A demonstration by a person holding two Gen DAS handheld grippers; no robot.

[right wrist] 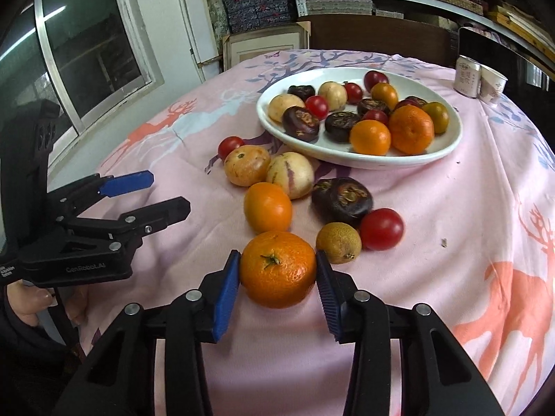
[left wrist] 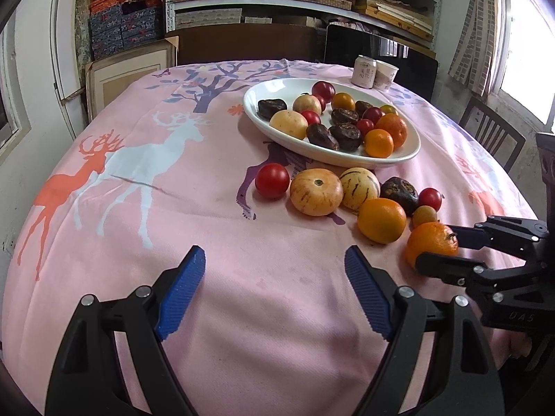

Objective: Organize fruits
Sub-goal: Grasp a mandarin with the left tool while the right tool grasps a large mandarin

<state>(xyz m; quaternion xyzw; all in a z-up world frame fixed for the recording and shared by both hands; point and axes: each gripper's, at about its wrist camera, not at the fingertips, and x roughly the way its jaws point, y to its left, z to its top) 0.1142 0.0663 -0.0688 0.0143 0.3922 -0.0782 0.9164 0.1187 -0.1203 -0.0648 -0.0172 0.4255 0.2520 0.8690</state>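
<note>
Right wrist view: the right gripper (right wrist: 277,277) tilts down at the table, its blue pads (right wrist: 227,294) pressed on either side of a mandarin (right wrist: 277,268) that sits on the pink tablecloth (right wrist: 451,208), stem end up and facing the camera. A small brown-green fruit (right wrist: 338,242) lies just beside the right-hand finger, a smaller orange (right wrist: 267,207) just beyond the fingertips. The left gripper (left wrist: 274,291) hangs apart over bare cloth, released and empty. The white plate (right wrist: 447,145) of fruit lies further off.
</note>
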